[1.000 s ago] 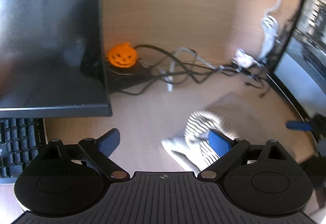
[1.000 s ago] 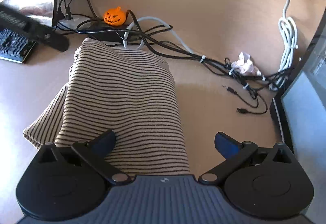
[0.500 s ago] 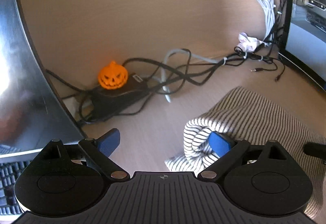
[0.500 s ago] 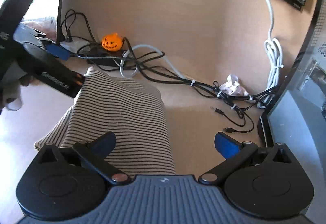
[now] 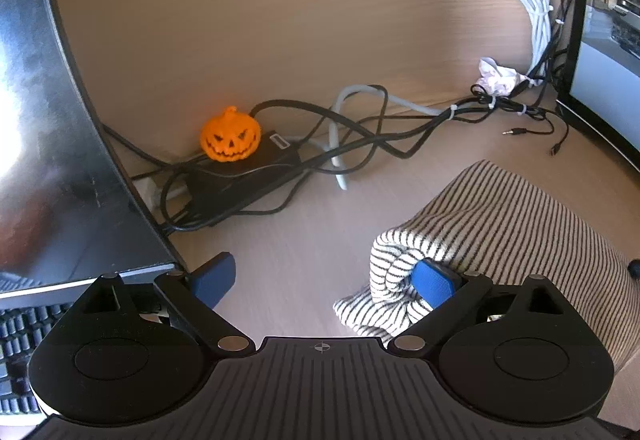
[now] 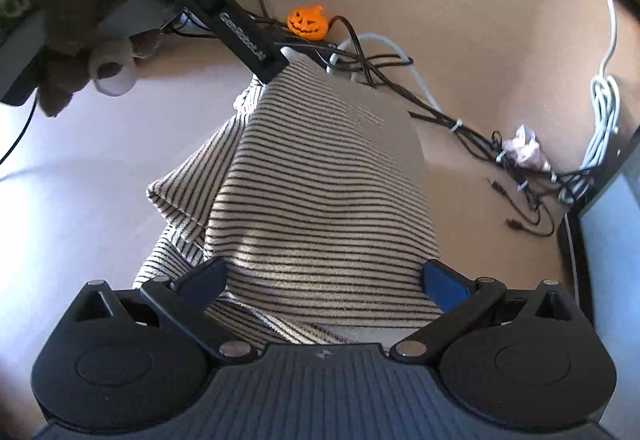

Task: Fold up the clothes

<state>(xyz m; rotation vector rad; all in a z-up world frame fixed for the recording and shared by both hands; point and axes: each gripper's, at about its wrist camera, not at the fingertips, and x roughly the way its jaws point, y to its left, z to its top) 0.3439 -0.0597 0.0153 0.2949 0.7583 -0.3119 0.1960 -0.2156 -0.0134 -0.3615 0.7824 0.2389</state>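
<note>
A black-and-white striped garment (image 5: 500,224) lies bunched on the desk at the right of the left wrist view. My left gripper (image 5: 324,278) is open; its right fingertip (image 5: 434,282) is tucked into a rolled fold at the garment's near left edge, its left finger is over bare desk. In the right wrist view the garment (image 6: 320,192) fills the middle, draped and raised. My right gripper (image 6: 326,278) is open, its fingers standing at either side of the cloth's near edge. The left gripper's finger (image 6: 244,40) reaches the garment's far corner.
An orange pumpkin toy (image 5: 230,136) sits on a black power brick amid tangled cables (image 5: 360,136) at the back wall. A monitor (image 5: 48,120) and keyboard (image 5: 20,324) stand left, another screen (image 5: 608,88) right. A crumpled paper (image 6: 524,148) lies by white cable coils.
The right gripper has moved in over the garment's near edge, and the cloth now rises higher. The left gripper has swung left to right onto the garment's rolled edge and stayed there.
</note>
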